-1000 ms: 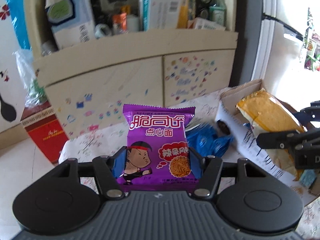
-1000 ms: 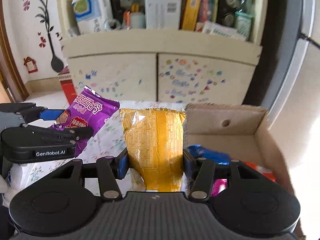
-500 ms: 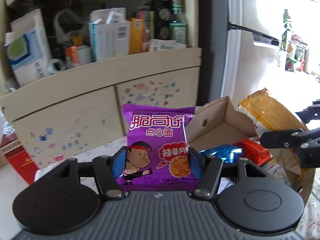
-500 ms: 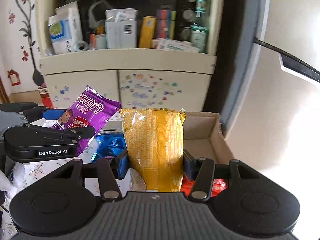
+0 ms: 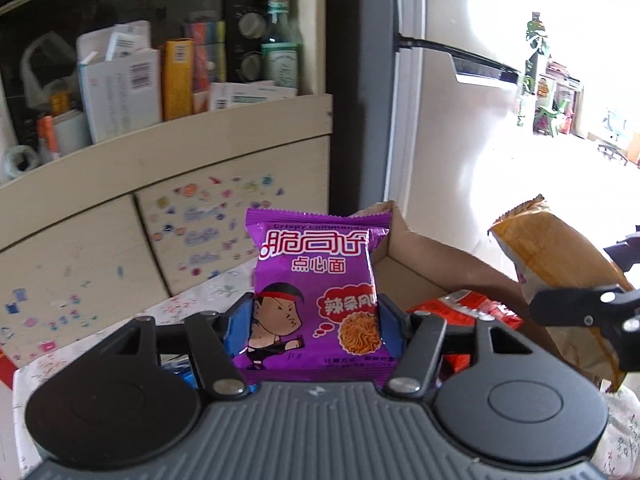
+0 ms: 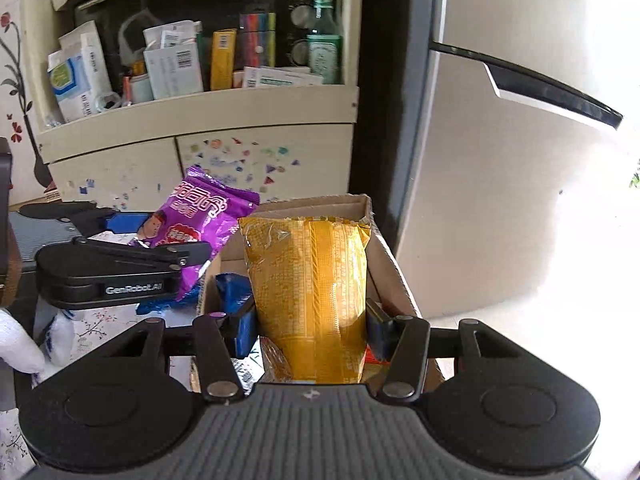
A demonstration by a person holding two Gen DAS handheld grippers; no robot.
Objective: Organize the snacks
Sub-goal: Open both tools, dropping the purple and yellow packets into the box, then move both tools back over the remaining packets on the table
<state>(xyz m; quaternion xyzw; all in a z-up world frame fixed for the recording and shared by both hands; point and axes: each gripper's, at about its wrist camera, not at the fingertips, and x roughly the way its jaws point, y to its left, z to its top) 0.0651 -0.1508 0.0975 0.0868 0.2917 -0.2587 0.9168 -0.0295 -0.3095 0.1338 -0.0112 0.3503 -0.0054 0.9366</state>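
My left gripper (image 5: 316,322) is shut on a purple noodle snack packet (image 5: 316,280), held upright over the near-left edge of an open cardboard box (image 5: 420,252). My right gripper (image 6: 308,326) is shut on a yellow snack bag (image 6: 308,292), upright above the same box (image 6: 384,264). In the right wrist view the purple packet (image 6: 196,224) and the left gripper (image 6: 152,240) sit to the left. The yellow bag (image 5: 556,268) shows at the right of the left wrist view. A red packet (image 5: 468,308) and a blue packet (image 6: 232,288) lie inside the box.
A cream cabinet (image 6: 200,120) with sticker-covered doors stands behind, its shelf crowded with boxes and a green bottle (image 6: 324,40). A white fridge door (image 6: 520,160) fills the right side. The box rests on a floral tablecloth (image 5: 192,300). A white cloth (image 6: 20,344) lies at the left.
Both grippers have swung to the right with their packets, from over the tablecloth to over the cardboard box. The cabinet has slid left and the fridge has come into view.
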